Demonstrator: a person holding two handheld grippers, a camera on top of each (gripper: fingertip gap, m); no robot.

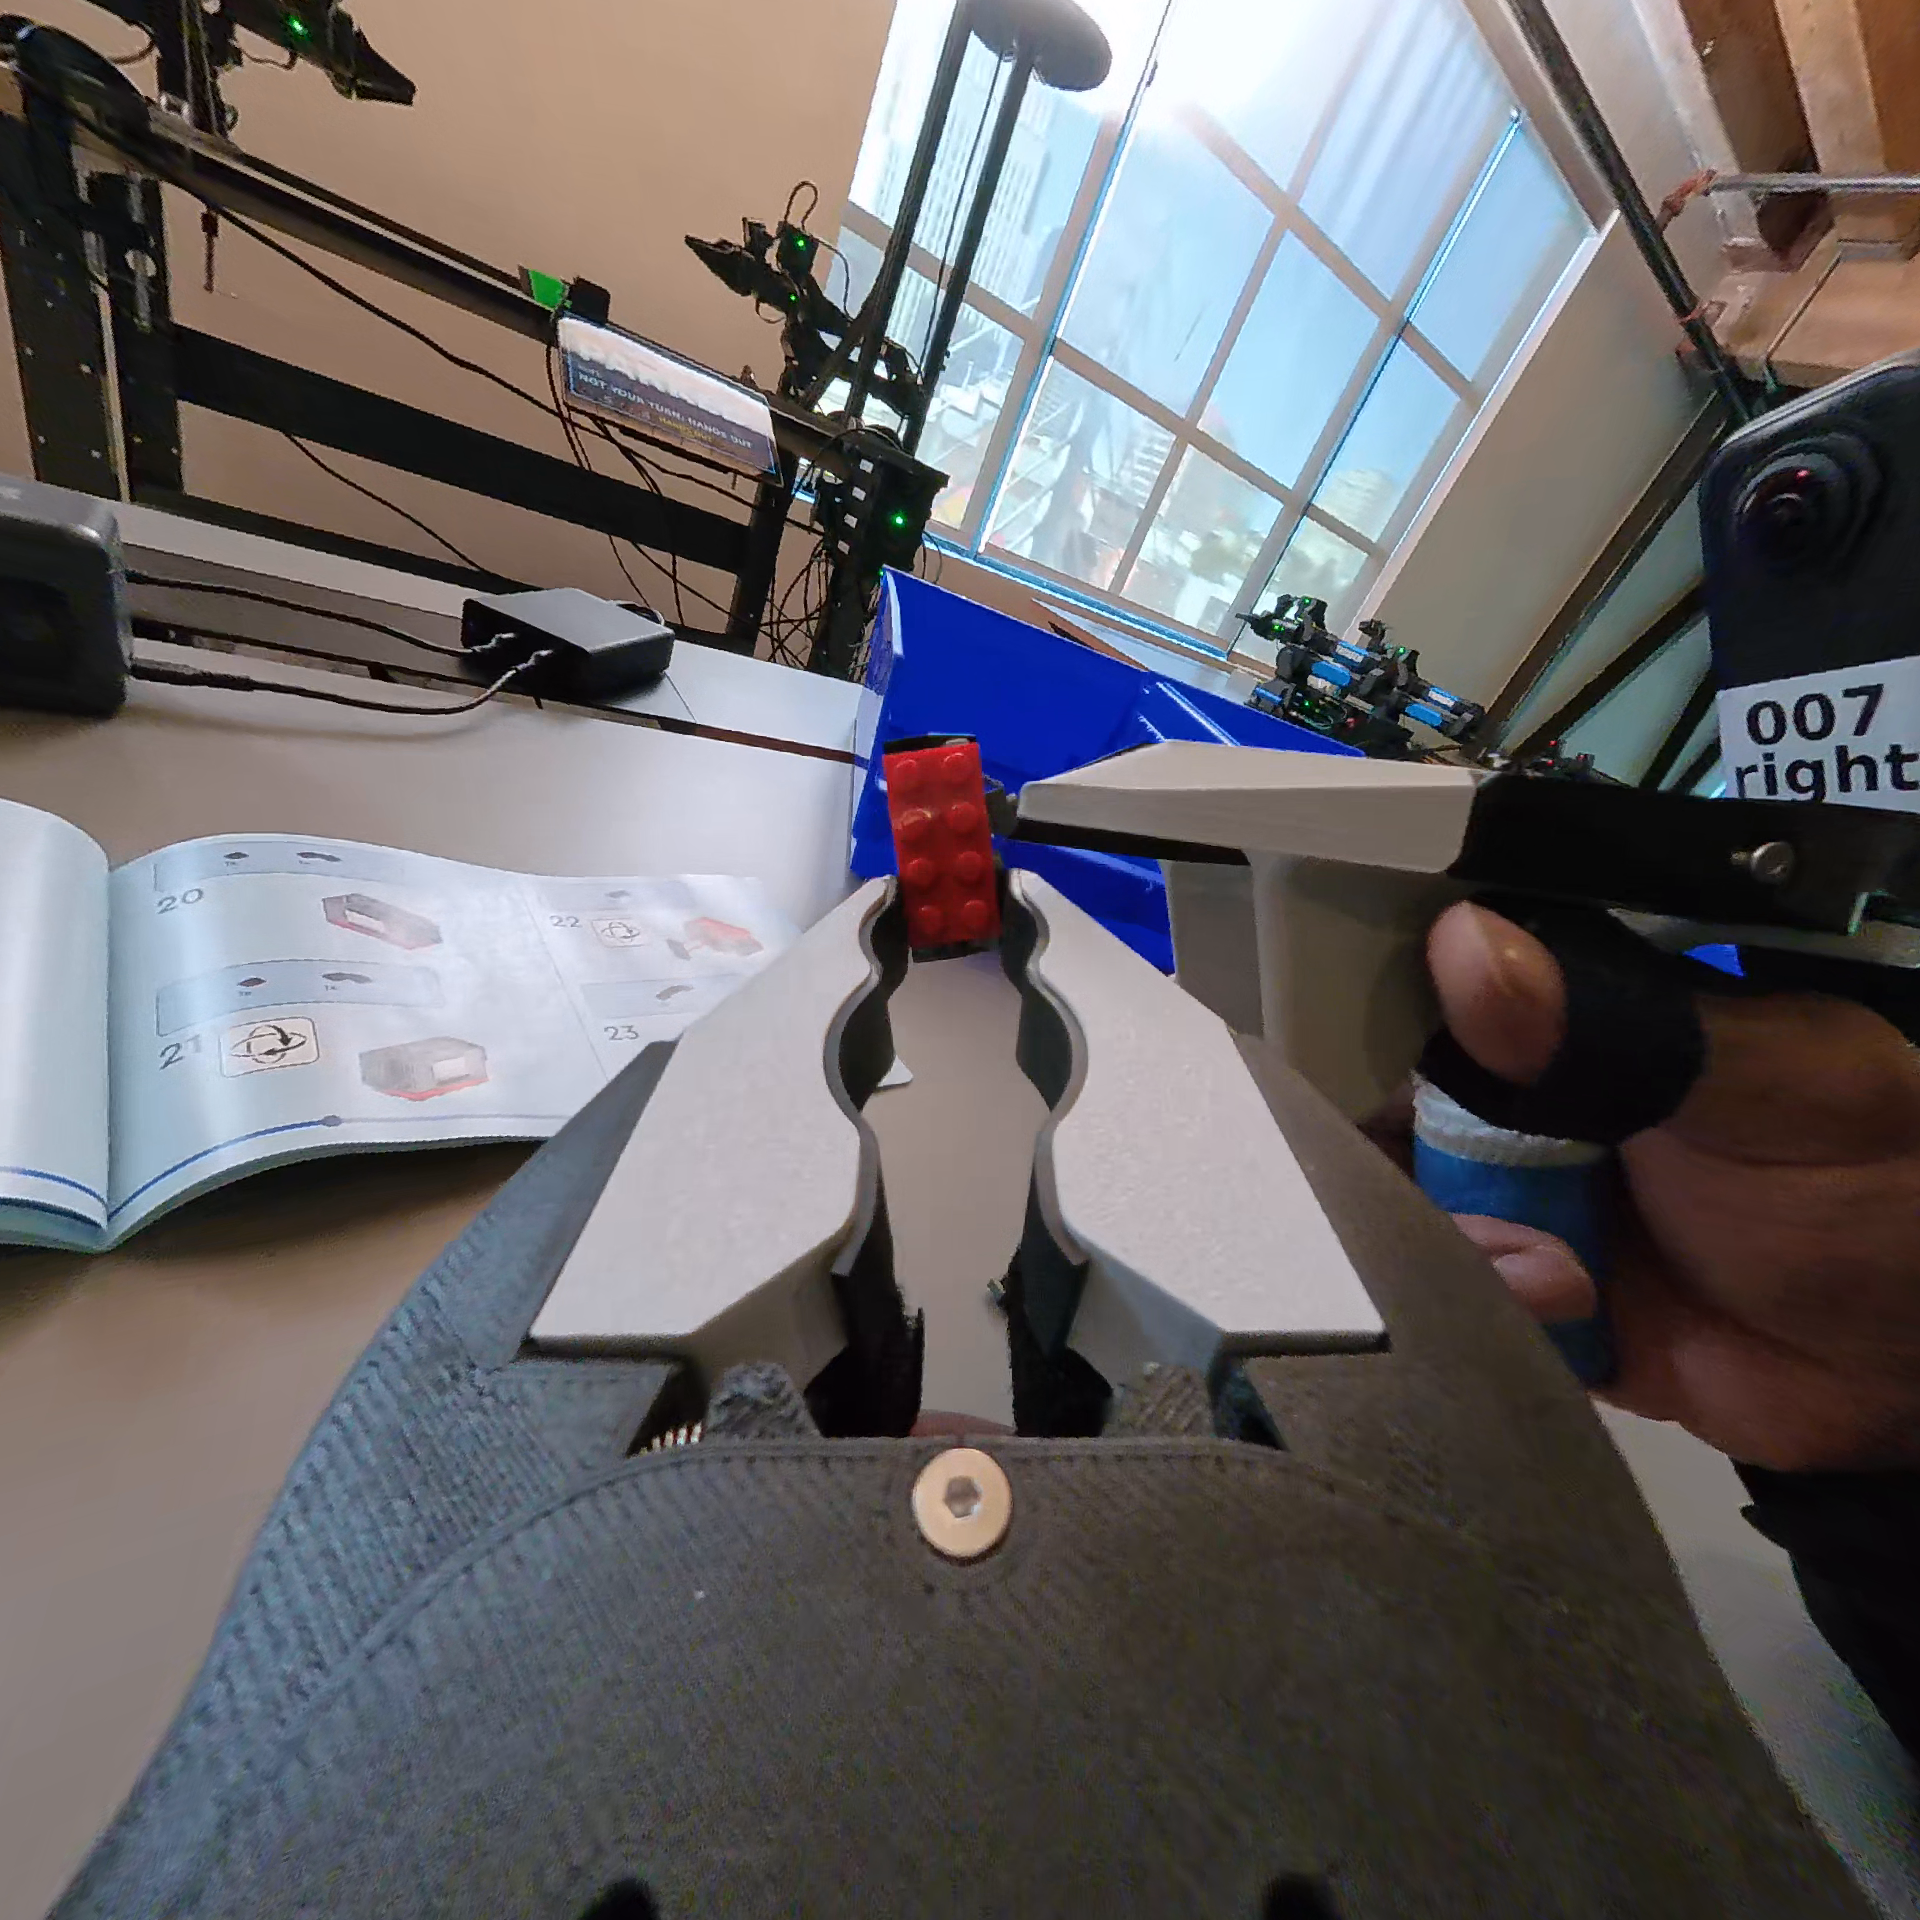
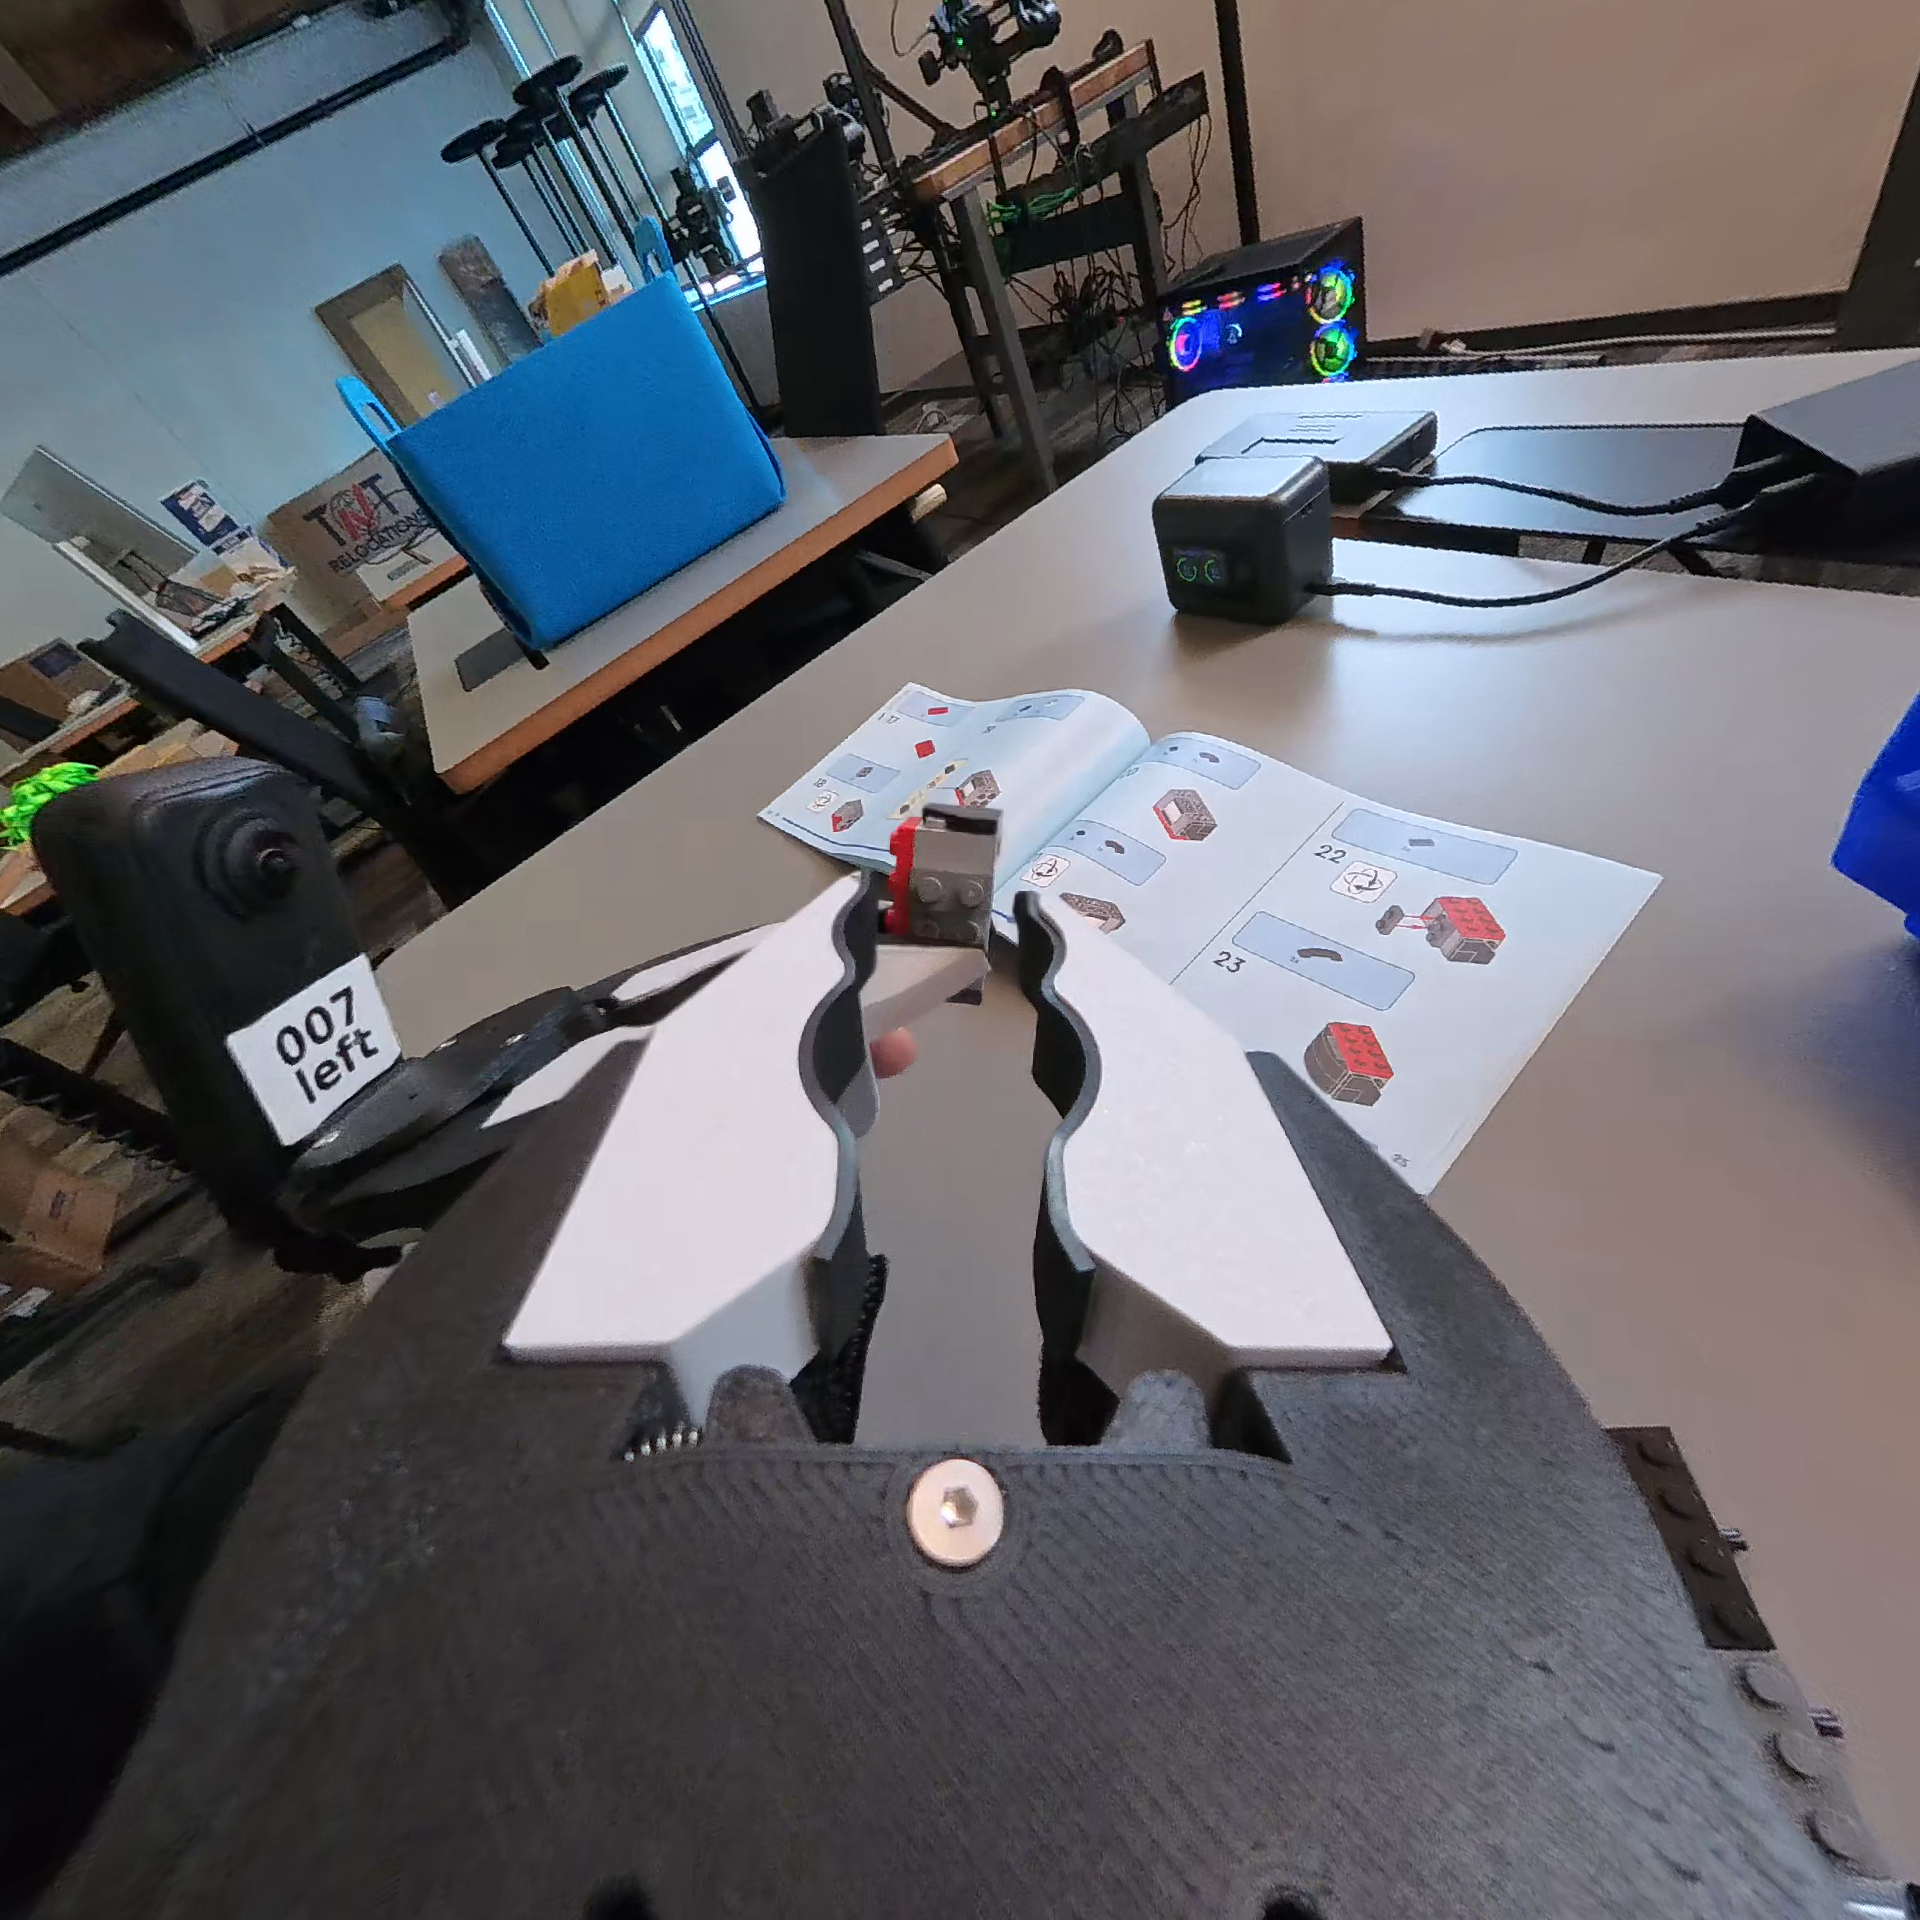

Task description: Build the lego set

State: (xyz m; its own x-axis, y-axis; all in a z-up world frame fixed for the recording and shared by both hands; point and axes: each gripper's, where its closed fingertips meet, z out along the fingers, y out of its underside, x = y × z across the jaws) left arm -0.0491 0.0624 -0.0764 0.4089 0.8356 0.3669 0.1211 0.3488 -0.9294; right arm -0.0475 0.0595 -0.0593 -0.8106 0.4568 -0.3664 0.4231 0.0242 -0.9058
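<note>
The left tool [image 1: 948,914] is pinching 1 small lego assembly [image 1: 943,847] at its tips, above the counter [image 1: 312,1403]: a red 2-by-4 studded plate over grey and black bricks. The right tool [image 2: 940,914] is touching its side, possibly gripping a small black piece. 1 open instruction booklet [image 2: 1299,904] is lying below.

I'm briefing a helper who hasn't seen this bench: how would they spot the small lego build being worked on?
Start at the grey table with the open instruction booklet. Above it, the left gripper pinches the lego assembly at its fingertips, with the right gripper at its side. It is the only brick piece held in the air: red and studded on one face, grey on another.
</note>
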